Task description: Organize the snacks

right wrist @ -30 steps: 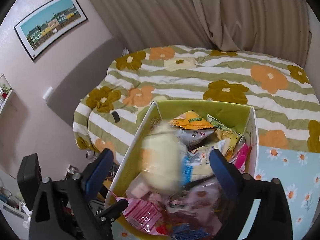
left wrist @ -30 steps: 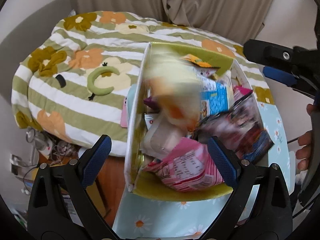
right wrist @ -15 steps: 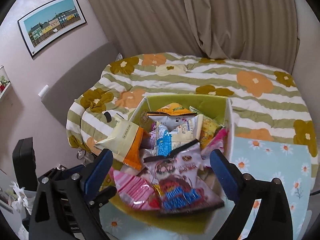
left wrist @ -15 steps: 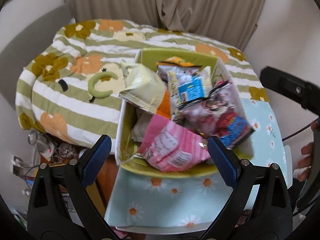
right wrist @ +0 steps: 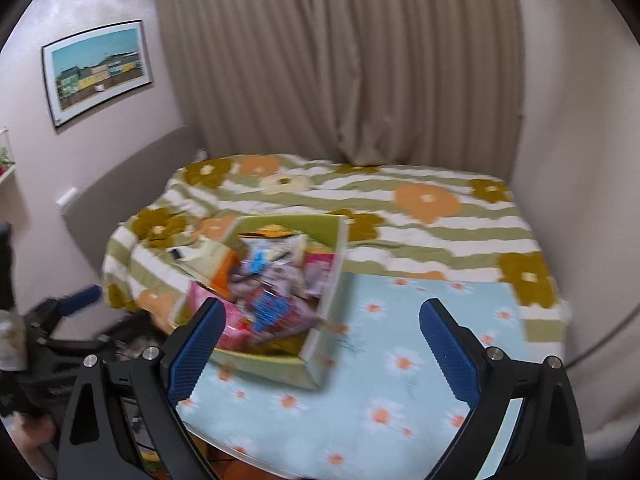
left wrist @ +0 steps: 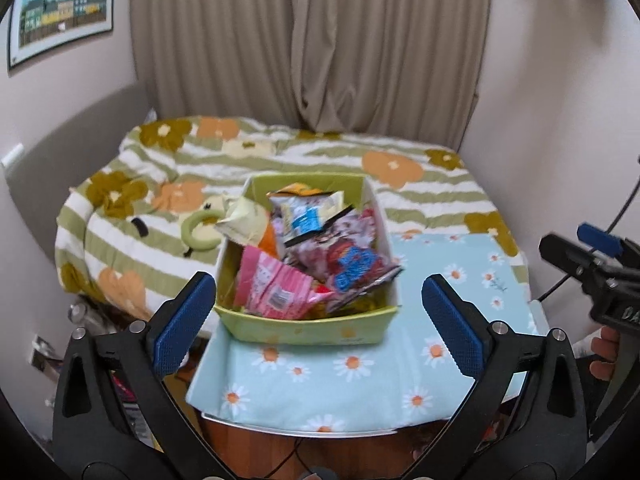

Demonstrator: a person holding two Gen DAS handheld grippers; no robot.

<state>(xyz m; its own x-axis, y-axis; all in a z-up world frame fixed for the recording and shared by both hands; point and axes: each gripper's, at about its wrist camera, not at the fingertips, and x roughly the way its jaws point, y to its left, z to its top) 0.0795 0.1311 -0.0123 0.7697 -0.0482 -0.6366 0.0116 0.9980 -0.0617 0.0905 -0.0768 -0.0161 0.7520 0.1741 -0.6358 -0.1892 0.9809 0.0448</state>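
Note:
A green cardboard box (left wrist: pixel 304 330) stands on the table, heaped with snack packets. A pink packet (left wrist: pixel 276 292) and a dark packet with a blue label (left wrist: pixel 352 264) lie in front. A pale yellow packet (left wrist: pixel 244 224) hangs over the box's left wall. My left gripper (left wrist: pixel 316 292) hovers short of the box, its jaws opening, with nothing held between them. My right gripper (right wrist: pixel 322 312) is open and holds nothing; the box (right wrist: pixel 264 364) sits ahead of it to the left, blurred. One blue pad (left wrist: pixel 598 236) of it shows at the left wrist view's right edge.
The box rests on a light blue daisy cloth (left wrist: pixel 360 380) over a small table. Behind lies a bed with a striped, flowered quilt (left wrist: pixel 400 184) and a green ring toy (left wrist: pixel 198 232). Curtains and walls close the back. A person's hand (left wrist: pixel 604 352) shows at the right.
Both grippers have pulled back and risen from the box, which now looks smaller and farther off. The pale yellow packet, blurred in motion before, has settled at the box's left wall.

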